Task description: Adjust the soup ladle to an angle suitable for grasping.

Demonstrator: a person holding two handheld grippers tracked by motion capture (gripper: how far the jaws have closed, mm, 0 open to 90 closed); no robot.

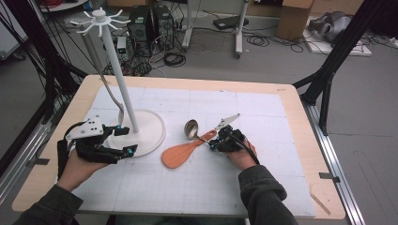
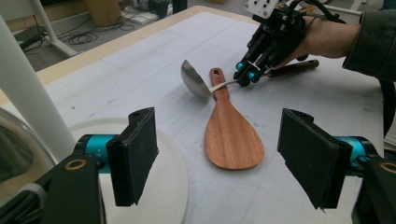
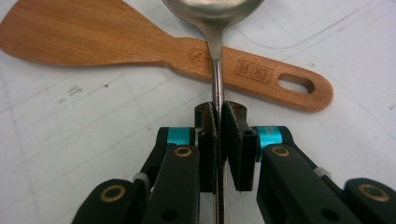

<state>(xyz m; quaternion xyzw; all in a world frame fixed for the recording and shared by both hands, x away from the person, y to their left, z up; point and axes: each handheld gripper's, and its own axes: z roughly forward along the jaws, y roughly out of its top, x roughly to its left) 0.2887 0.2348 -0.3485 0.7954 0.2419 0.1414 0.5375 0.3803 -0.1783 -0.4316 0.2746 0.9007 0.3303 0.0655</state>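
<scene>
A metal ladle [image 1: 191,128] lies on the white mat, and its thin stem crosses the handle of a wooden spatula [image 1: 180,153]. My right gripper [image 1: 213,143] is shut on that stem just behind the spatula handle. In the right gripper view the pads [image 3: 211,135] press on the stem of the ladle [image 3: 216,70] over the spatula [image 3: 93,39]. My left gripper [image 1: 126,139] stands open beside the base of a white utensil rack [image 1: 150,131], with nothing between its pads [image 2: 140,144]. From the left gripper view, the spatula [image 2: 232,135], the ladle [image 2: 194,79] and the right gripper [image 2: 246,74] lie ahead.
The rack's tall white pole [image 1: 119,79] rises from its round base at the mat's left, topped by a ring of hooks [image 1: 100,19]. The gridded white mat [image 1: 263,117] covers most of the wooden table [image 1: 300,140]. Cables and equipment lie on the floor beyond.
</scene>
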